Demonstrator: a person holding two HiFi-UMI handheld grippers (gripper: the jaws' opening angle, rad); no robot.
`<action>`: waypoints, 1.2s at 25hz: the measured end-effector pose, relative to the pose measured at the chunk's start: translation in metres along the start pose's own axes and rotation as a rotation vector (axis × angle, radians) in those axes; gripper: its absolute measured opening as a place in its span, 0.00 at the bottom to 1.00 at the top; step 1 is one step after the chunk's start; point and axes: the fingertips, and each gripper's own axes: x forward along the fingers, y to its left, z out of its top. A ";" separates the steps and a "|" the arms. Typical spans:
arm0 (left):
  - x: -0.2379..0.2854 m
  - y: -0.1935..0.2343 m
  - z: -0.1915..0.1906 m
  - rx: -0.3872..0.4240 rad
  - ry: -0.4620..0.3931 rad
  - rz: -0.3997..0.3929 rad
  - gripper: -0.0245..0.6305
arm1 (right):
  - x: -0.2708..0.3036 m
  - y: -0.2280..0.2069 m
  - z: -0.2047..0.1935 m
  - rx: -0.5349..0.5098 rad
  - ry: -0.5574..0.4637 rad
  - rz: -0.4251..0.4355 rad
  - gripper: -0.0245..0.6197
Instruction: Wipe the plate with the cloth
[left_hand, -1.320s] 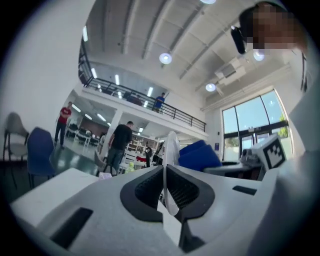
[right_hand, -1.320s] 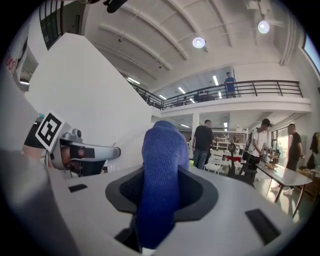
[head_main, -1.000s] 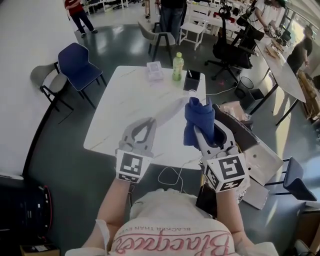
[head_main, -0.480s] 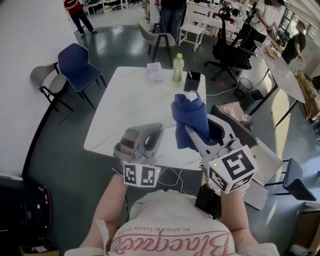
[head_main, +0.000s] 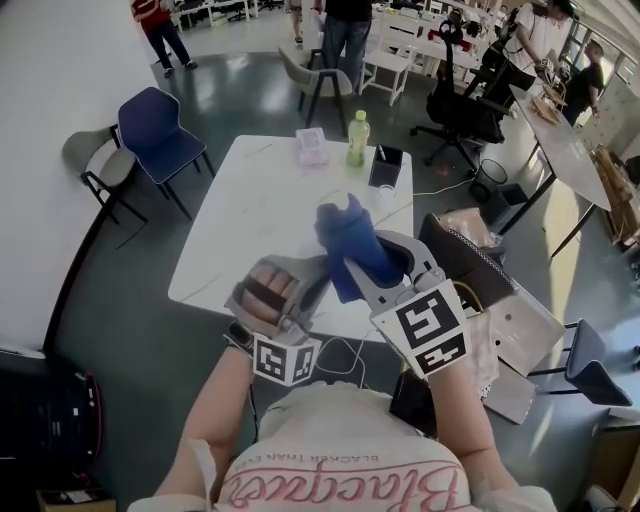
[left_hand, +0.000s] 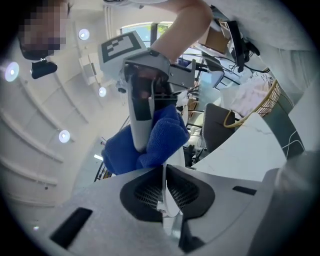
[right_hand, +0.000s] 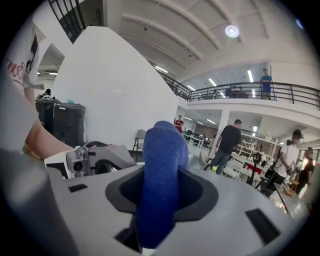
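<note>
You're over a white table (head_main: 250, 220) on a dark grey floor (head_main: 130, 325). A blue chair (head_main: 152, 125) and a grey chair (head_main: 90, 155) sit by the white wall (head_main: 50, 70), with a black office chair (head_main: 462, 100) and a long desk (head_main: 555, 140) off right.

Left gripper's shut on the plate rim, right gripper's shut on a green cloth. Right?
One slip: the cloth is blue, not green. The right gripper view shows it clamped between the fingers of the right gripper. The rest stands: the left gripper is shut on the rim of the plate, seen edge-on.
</note>
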 end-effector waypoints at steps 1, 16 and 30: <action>-0.001 0.001 -0.001 0.002 0.001 0.005 0.07 | -0.003 -0.006 -0.004 0.011 0.004 -0.011 0.25; -0.006 0.004 -0.004 0.029 -0.007 0.035 0.07 | -0.046 -0.088 -0.041 0.124 0.027 -0.186 0.25; -0.010 -0.003 0.016 0.153 -0.058 0.020 0.07 | 0.023 -0.007 0.058 -0.097 -0.034 0.231 0.25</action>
